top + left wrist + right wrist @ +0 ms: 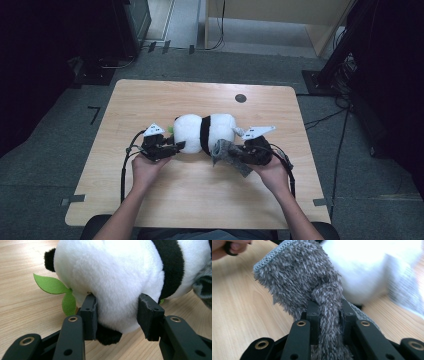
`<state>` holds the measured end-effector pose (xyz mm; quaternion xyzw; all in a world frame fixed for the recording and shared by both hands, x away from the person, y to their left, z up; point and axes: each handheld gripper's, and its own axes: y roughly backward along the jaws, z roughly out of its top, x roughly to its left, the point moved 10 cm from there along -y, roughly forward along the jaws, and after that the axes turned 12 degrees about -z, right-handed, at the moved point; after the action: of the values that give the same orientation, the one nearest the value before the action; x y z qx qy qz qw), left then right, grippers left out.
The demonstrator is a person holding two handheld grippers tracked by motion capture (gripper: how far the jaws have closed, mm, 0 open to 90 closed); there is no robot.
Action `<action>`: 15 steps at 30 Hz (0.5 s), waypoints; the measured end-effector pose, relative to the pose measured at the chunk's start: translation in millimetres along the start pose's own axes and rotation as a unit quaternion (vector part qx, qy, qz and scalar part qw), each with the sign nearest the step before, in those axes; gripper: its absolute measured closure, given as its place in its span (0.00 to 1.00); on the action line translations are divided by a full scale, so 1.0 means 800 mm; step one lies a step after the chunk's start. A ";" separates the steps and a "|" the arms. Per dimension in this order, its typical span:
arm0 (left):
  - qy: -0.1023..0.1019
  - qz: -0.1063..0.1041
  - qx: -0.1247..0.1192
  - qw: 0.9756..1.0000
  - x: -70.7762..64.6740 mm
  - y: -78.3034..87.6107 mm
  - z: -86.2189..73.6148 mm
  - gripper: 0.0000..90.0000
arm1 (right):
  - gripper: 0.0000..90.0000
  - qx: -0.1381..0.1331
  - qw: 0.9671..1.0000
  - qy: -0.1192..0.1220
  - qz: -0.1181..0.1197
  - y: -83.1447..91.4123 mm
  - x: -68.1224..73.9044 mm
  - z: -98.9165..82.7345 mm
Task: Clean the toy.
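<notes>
1. Plush panda (204, 134) lies on its side mid-table, long axis running left-right; white body with 1 black band around it, black ear and paw visible in the left gripper view (117, 280).
2. Green felt leaf (53, 286) lies flat on the wood at the panda's left end, touching the plush.
3. Left gripper (170, 148) – both pads press into the white fur of the panda's left end, jaws partly spread around the bulge, fur dented between them (117, 315).
4. Grey fuzzy cloth (227, 156) sits at the panda's near right side, touching it; stitched hem shows in the right gripper view (294, 272).
5. Right gripper (239, 154) – jaws pinched tight on a bunched fold of the cloth (329, 322), rest of the cloth fanning out above the pads.
6. Person's left hand (145, 167) and right hand (272, 172) grip the gripper bodies from the near edge.
7. Wooden table (165, 210), light grain; small dark round spot (240, 98) toward the far side, well apart from the panda.
</notes>
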<state>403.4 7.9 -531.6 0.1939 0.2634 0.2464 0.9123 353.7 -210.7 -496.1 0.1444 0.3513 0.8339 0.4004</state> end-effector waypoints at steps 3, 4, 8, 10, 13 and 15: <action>0.000 0.000 -0.001 1.000 0.000 0.000 0.000 0.60 | 0.84 0.002 1.000 -0.012 -0.006 0.003 -0.013 -0.008; -0.001 -0.001 -0.001 1.000 0.000 0.000 -0.001 0.60 | 0.84 0.003 1.000 -0.016 -0.007 0.004 -0.016 -0.010; 0.001 -0.001 -0.001 1.000 0.000 0.000 -0.001 0.59 | 0.85 0.000 1.000 -0.016 -0.002 0.007 -0.017 -0.012; 0.000 0.000 -0.001 1.000 0.000 0.000 -0.001 0.58 | 0.85 -0.002 1.000 -0.009 0.005 0.008 -0.011 -0.011; 0.002 -0.001 -0.002 1.000 0.000 0.000 0.000 0.57 | 0.85 -0.009 1.000 0.001 0.023 0.011 -0.001 -0.006; 0.003 -0.002 -0.005 1.000 0.000 0.000 0.001 0.57 | 0.85 -0.013 0.999 0.005 0.036 0.012 0.009 -0.001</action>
<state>403.4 7.9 -530.9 0.1884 0.2655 0.2463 0.9129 343.3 -209.4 -490.2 0.1475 0.3370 0.8531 0.3700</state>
